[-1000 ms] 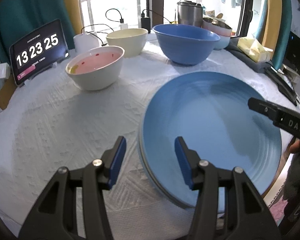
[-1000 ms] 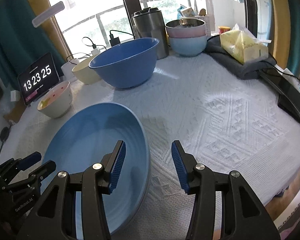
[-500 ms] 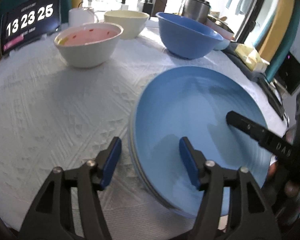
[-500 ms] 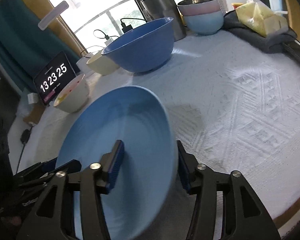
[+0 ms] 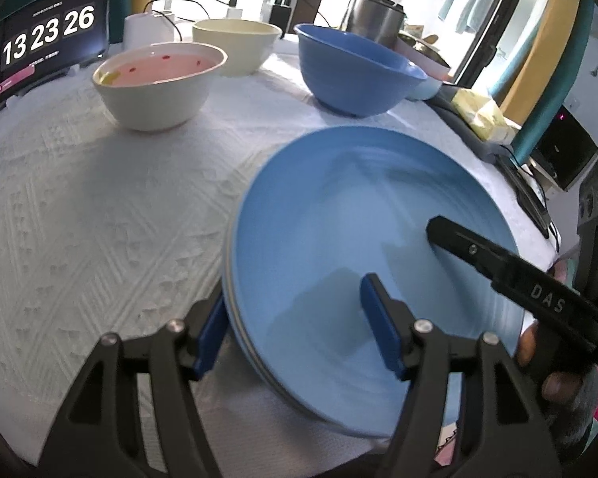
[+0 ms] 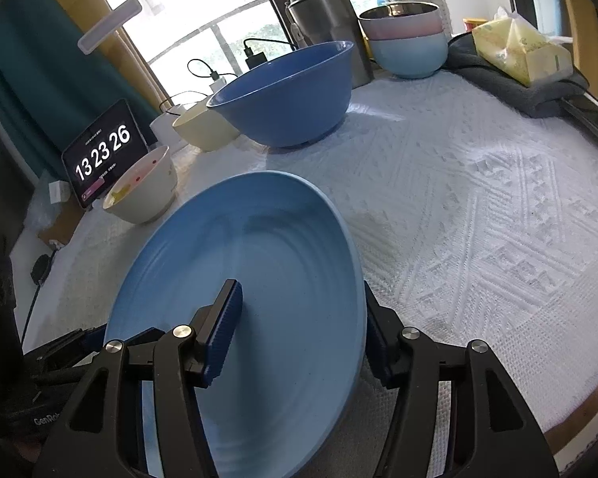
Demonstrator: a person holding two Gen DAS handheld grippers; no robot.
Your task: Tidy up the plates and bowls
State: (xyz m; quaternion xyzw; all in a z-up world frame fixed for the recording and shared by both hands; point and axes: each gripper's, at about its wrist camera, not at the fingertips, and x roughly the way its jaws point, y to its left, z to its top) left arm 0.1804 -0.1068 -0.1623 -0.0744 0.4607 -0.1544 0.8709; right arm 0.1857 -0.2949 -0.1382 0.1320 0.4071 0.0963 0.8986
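Both claws have closed in on the stack of wide, shallow, sky-blue ribbed plates (image 5: 362,231) from opposite sides since a second ago, when each sat short of the rim, and their jaws have just been opening wider as they came. The left claw (image 5: 295,330) now straddles the near left edge of the stack: one blue pad lies outside and below the rim, the other over the plate's face. The right claw (image 6: 299,330) does the same on the opposite edge, one pad above the inner face and the other behind the rim. On both, the pads stand apart and a gap shows between them and the plate, so neither is clamped yet.

The stack sits near the front edge of the surface covered with white embossed cloth (image 6: 478,219), with at least two plates visible in layers.

The risk, as I judge it, lies in that layering. If the pads close on the top plate alone, or on uneven layers, the lower ones may slide or drop as the stack is raised. A smooth rim could also slip from a shallow bite, and lifting the two sides unevenly would tilt the plates towards the surface's edge. The deep blue bowl (image 6: 287,95) and white bowl with a pink inside (image 5: 159,83) stand well apart, out of harm.
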